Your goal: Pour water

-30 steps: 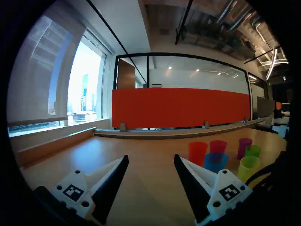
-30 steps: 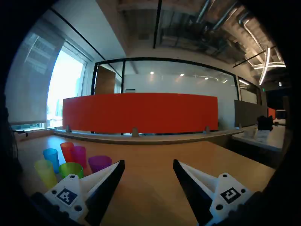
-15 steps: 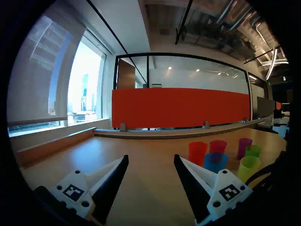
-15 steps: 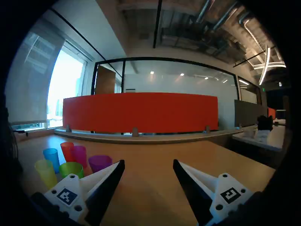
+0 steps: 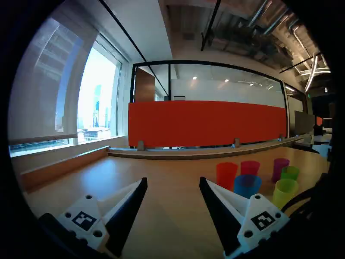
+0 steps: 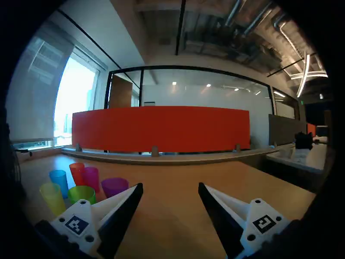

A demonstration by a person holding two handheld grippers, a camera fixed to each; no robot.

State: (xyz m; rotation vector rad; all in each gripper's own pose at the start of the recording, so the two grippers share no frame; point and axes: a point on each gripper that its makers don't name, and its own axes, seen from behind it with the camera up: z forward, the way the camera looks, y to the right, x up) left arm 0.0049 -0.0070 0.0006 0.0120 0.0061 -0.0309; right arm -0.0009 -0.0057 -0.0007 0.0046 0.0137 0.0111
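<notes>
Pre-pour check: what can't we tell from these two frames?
- Left gripper view: fill level of the blue cup; the low camera sees its side only.
- Left gripper view: lower half of the pink cup, hidden behind the blue cup.
- Right gripper view: base of the green cup, hidden by a finger of the right gripper.

R tool (image 6: 170,185) spread empty above table (image 6: 241,177) (6 cups (image 6: 81,193) at left).
</notes>
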